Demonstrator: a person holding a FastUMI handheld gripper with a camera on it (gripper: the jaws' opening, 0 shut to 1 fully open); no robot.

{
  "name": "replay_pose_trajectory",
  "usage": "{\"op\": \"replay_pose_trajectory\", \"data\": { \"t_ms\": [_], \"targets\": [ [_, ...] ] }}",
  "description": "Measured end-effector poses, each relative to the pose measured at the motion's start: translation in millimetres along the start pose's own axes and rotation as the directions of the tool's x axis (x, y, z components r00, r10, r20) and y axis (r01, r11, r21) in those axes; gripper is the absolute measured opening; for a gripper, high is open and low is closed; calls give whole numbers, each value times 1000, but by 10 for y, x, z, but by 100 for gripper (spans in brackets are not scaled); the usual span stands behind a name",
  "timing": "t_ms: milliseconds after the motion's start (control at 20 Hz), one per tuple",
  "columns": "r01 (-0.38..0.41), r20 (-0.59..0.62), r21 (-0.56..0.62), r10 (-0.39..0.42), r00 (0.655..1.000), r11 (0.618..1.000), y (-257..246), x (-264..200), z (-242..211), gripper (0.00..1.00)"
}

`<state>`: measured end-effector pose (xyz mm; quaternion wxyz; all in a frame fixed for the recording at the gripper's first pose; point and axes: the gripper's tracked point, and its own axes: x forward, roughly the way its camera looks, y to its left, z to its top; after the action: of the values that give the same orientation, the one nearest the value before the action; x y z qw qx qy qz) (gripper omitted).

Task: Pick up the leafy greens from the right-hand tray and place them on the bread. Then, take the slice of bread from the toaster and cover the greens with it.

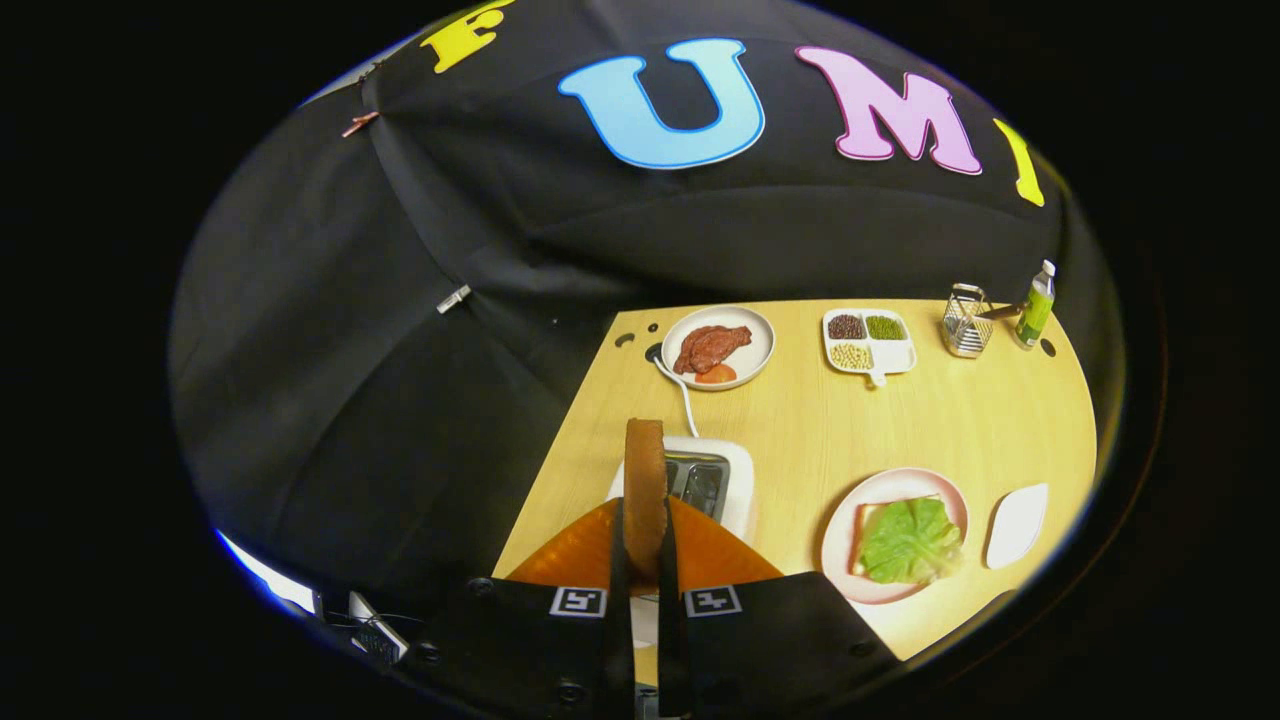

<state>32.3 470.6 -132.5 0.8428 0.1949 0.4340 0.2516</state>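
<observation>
Black cloth walls close in behind a pale wooden desk (830,430), and on it the sandwich is half built. The jaws are closed edge-on around the slice of bread (645,485), with the gripper (645,560) holding it upright above the white toaster (715,480), whose open slot shows just past the crust. At about four o'clock from the held slice sits the pink plate (838,540) carrying the lower bread (868,520) with the leafy greens (910,540) already spread over it; the white right-hand tray (1016,525) lies just beside that plate, further toward three o'clock.

The risks lie in the carry and the drop. The slice is pinched along a thin edge, so a quick swing could let it pivot or slip out over the desk. It must also be turned flat before release; set down tilted, it would likely slide off the springy leaf or drag the greens off the lower bread. A low path might clip the plate's rim. Farther off, around twelve to two o'clock, a plate of meat (717,346), a divided dish of beans (868,341), a wire holder (967,320) and a small bottle (1036,303) stand well clear.
</observation>
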Motion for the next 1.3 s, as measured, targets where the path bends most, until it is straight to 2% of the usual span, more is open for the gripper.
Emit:
{"op": "replay_pose_trajectory", "data": {
  "t_ms": [200,500,600,700,800,1000,1150,1300],
  "targets": [
    [-3,38,24,2,999,1000,-377,-303,184,14],
    [110,59,59,-114,992,992,-1395,-557,46,14],
    [131,43,90,-135,990,987,-1716,-506,-125,14],
    [119,14,146,-122,992,982,-1922,-406,-338,14],
    [93,2,197,-95,995,976,-2030,-271,-481,14],
    [101,-30,272,-97,995,957,-2296,52,-755,14],
    [70,-56,340,-54,997,938,-2403,292,-952,14],
    [100,-85,359,-75,994,928,-2653,449,-1124,14]
  ]
}}
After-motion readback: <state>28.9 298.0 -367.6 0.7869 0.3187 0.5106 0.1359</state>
